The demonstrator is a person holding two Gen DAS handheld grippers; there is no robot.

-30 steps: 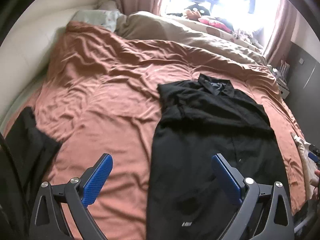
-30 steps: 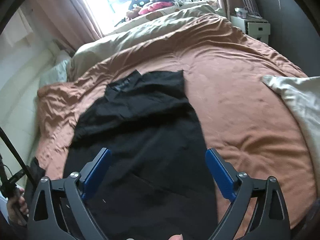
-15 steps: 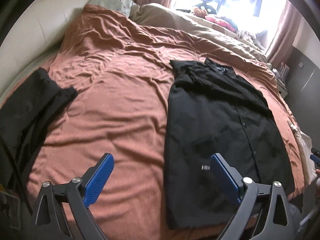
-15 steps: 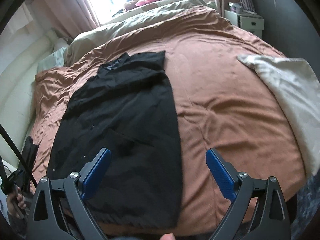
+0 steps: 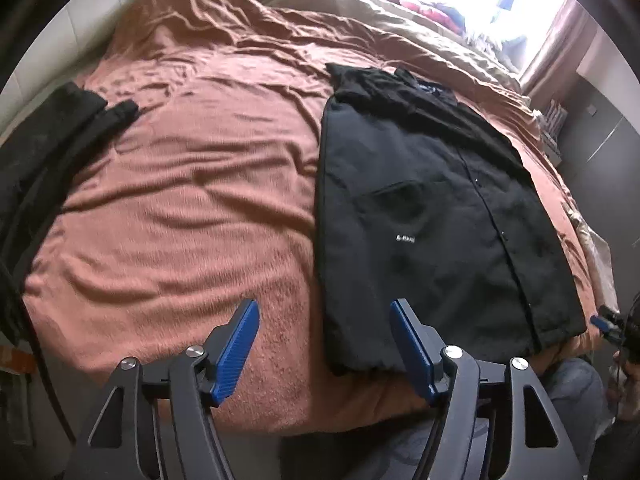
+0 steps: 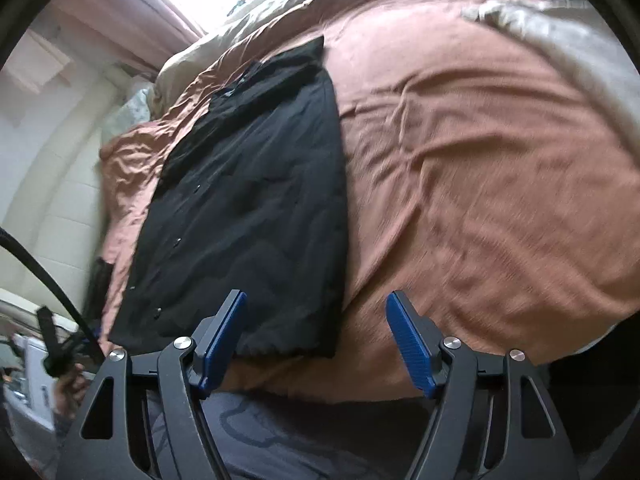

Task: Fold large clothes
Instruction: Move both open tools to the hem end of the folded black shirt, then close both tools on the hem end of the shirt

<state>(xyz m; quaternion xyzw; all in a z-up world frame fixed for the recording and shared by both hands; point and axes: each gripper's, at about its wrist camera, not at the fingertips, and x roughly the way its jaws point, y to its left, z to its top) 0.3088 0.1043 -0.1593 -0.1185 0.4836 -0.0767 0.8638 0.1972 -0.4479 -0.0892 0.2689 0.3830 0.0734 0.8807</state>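
A large black button-up jacket (image 5: 432, 208) lies flat on the rust-brown bed cover (image 5: 192, 184), sleeves folded in, collar far, hem at the near bed edge. It also shows in the right wrist view (image 6: 256, 216). My left gripper (image 5: 325, 344) is open and empty, held off the near bed edge by the jacket's left hem corner. My right gripper (image 6: 316, 336) is open and empty, just off the hem's right corner.
A second dark garment (image 5: 44, 152) lies at the bed's left edge. A pale cloth (image 6: 560, 32) lies on the far right of the cover (image 6: 480, 168). Pillows and a beige duvet (image 5: 360, 8) are at the head by the bright window.
Both grippers have pulled back from over the jacket to beyond the near bed edge and lowered. The jacket lies unmoved. Both stay open.
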